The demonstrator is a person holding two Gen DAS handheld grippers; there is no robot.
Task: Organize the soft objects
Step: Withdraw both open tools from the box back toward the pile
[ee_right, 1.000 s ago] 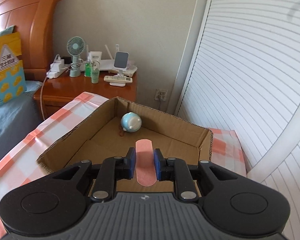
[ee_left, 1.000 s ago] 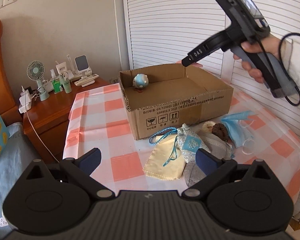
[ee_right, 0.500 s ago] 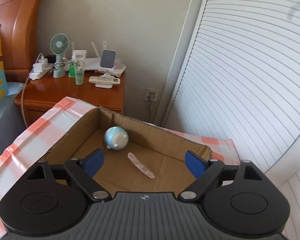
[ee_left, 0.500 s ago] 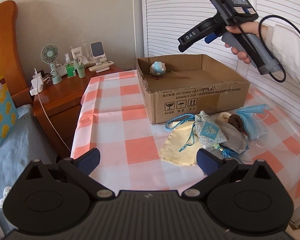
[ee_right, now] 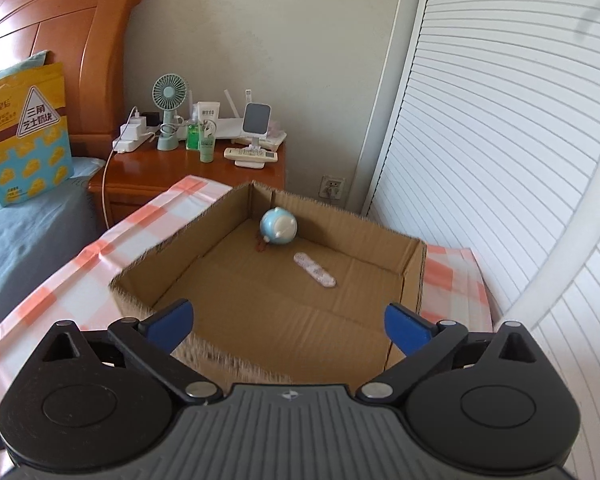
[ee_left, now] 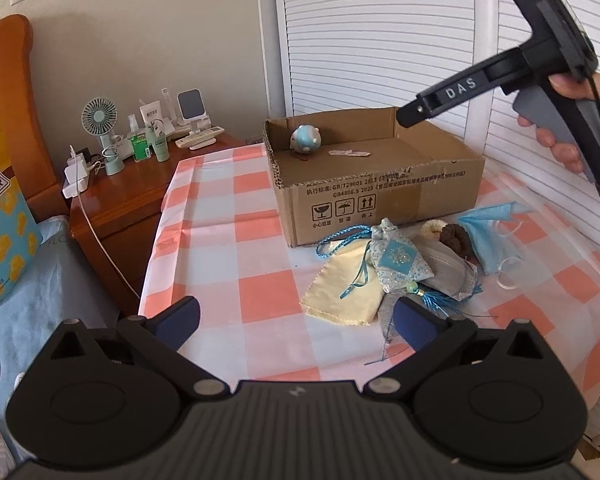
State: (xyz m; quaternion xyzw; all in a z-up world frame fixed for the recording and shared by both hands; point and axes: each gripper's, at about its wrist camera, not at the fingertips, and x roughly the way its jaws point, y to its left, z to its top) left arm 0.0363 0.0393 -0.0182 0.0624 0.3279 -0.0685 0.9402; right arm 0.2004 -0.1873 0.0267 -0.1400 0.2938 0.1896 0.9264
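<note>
On the table (ee_left: 220, 248), which is wearing a red-and-white checked cloth, an open cardboard box (ee_left: 380, 200) is standing toward the far side, near the slatted white doors (ee_left: 380, 40). Inside the box, a round blue-and-white plush toy (ee_right: 278, 226) is lying close to the far corner, and a pale pink strip (ee_right: 314, 269) is lying flat on the box floor just beside it, apart from the toy and touching no gripper.

In front of the box, a loose pile of soft items is lying on the cloth: a blue face mask (ee_left: 490, 238) at the right, a grey pouch (ee_left: 446, 270) in the middle, a pale yellow cloth (ee_left: 346, 300) at the left, and a patterned blue-and-white sachet (ee_left: 398, 262) with a blue cord resting across the yellow cloth and grey pouch. A dark brown scrunchie (ee_left: 456, 240) and a cream one (ee_left: 434, 228) are sitting between the sachet and the mask.

The right gripper (ee_right: 290, 324) is hovering above the near edge of the box, its jaws opening to full spread with nothing between them. The left gripper (ee_left: 296, 320) is hanging over the near part of the table, jaws released wide and holding nothing; its right fingertip is showing just in front of the pile.

A person's hand (ee_left: 572, 120) is holding the right gripper's handle.
</note>
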